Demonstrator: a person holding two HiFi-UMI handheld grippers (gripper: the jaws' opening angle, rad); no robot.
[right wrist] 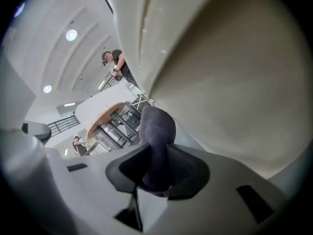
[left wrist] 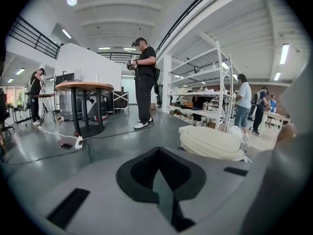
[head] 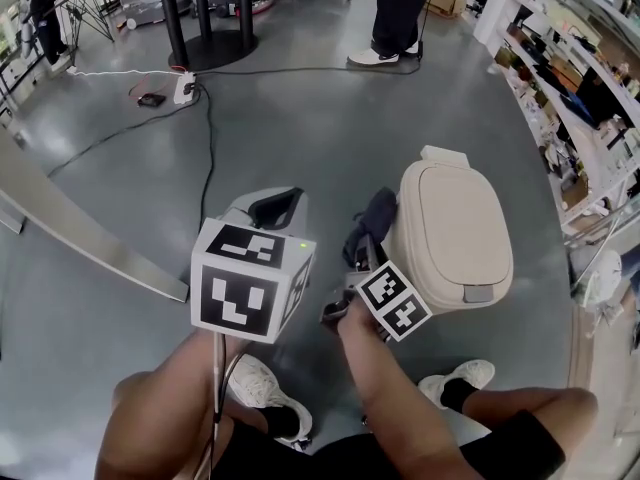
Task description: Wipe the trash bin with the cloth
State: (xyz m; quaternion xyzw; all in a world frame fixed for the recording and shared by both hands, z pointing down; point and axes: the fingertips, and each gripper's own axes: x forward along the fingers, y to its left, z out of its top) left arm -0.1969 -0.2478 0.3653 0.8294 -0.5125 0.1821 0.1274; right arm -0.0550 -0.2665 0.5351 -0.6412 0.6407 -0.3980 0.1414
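Note:
A cream trash bin (head: pixel 455 233) with its lid down stands on the grey floor, right of centre in the head view. My right gripper (head: pixel 362 253) is shut on a dark grey cloth (head: pixel 372 220) that lies against the bin's left side. In the right gripper view the cloth (right wrist: pixel 157 136) sticks up between the jaws of the right gripper (right wrist: pixel 155 173), and the bin's pale wall (right wrist: pixel 234 82) fills the upper right. My left gripper (head: pixel 275 208) hangs to the bin's left, apart from it. In its own view the left gripper (left wrist: pixel 159 169) is shut on nothing, with the bin (left wrist: pixel 211 142) ahead on the right.
A black cable (head: pixel 207 138) and a white power strip (head: pixel 184 88) lie on the floor behind. A round table base (head: pixel 212 50) and a standing person (head: pixel 392 23) are farther back. Shelves (head: pixel 590 98) run along the right, a metal rail (head: pixel 80 233) along the left.

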